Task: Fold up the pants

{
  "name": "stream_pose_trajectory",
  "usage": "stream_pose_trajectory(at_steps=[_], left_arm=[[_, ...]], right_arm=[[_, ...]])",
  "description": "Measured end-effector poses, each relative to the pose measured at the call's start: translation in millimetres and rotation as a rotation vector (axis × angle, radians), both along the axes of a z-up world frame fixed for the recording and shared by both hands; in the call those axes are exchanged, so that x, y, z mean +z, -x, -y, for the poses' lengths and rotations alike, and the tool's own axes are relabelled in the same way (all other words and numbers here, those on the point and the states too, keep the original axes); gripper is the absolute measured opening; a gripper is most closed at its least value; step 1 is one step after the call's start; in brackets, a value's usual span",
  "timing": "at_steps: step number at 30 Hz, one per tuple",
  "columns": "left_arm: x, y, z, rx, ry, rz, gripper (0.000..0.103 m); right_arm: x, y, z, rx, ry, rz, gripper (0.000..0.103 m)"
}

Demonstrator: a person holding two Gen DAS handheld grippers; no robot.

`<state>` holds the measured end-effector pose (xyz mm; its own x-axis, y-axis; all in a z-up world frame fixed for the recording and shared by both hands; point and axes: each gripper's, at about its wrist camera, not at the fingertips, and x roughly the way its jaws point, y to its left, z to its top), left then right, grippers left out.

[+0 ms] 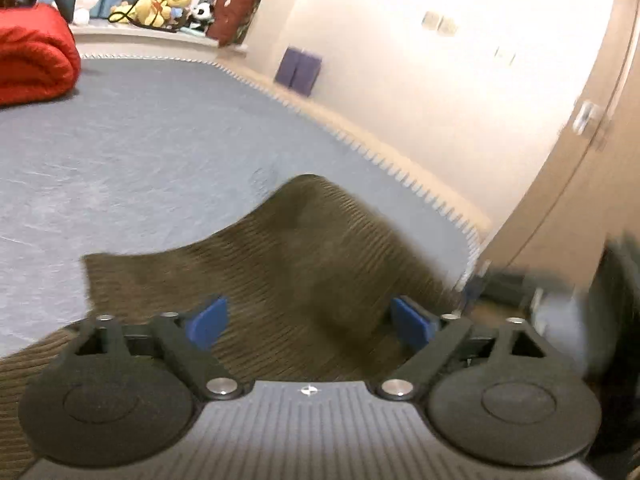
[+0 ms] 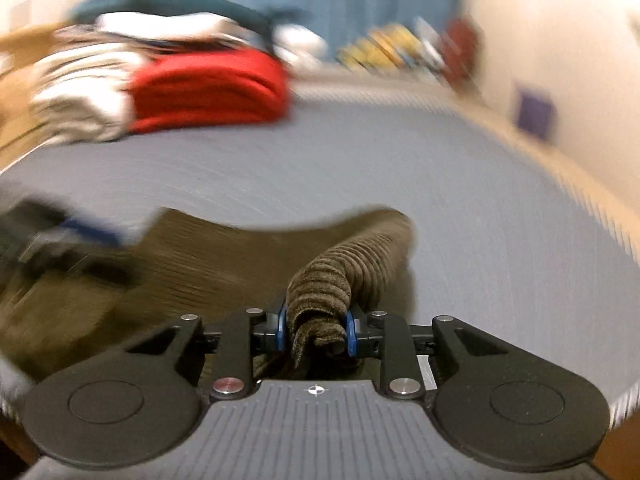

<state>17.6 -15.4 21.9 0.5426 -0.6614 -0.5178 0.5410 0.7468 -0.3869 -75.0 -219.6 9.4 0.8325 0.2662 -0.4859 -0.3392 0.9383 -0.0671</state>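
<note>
Brown corduroy pants (image 1: 280,264) lie on a grey-blue bed (image 1: 140,140). My left gripper (image 1: 310,326) hovers just above the cloth, open wide, with nothing pinched between its blue pads. In the right wrist view the same pants (image 2: 208,264) spread to the left, and a bunched ridge of their fabric rises toward the camera. My right gripper (image 2: 316,334) is shut on that bunch, its blue pads pressing both sides. The left gripper shows as a dark blur at that view's left edge (image 2: 52,236). The right gripper appears blurred at the left wrist view's right edge (image 1: 560,300).
A folded red blanket (image 1: 32,60) and a pile of folded clothes (image 2: 80,92) sit at the far left of the bed. Soft toys (image 1: 160,4) line a ledge behind. The bed's toothed edge (image 1: 400,172) runs along a cream wall, with a door (image 1: 580,200) at right.
</note>
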Motion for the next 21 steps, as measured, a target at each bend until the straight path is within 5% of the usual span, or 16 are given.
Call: stream_pose_trajectory(at_steps=[5,12,15,17,21], left_arm=[[7.3,-12.5,1.5,-0.019,0.091,-0.064,0.102],[-7.1,-32.8,-4.0,0.088,0.03,-0.155,0.101],[-13.2,-39.4,-7.7,0.126,-0.021,-0.162,0.078],[-19.2,-43.2,-9.2,0.157,-0.085,-0.163,0.047],[-26.5,-43.8,-17.9,0.195,-0.119,-0.182,0.03]], right_arm=[[-0.1,37.3,-58.3,0.25,0.15,0.157,0.028],[-12.7,62.6,-100.6,0.432,0.278,0.225,0.027],[-15.6,66.5,-106.7,0.463,0.298,0.23,0.027],[-15.7,65.0,-108.8,0.472,0.3,0.224,0.027],[-14.2,55.7,-107.9,0.469,0.294,0.202,0.027]])
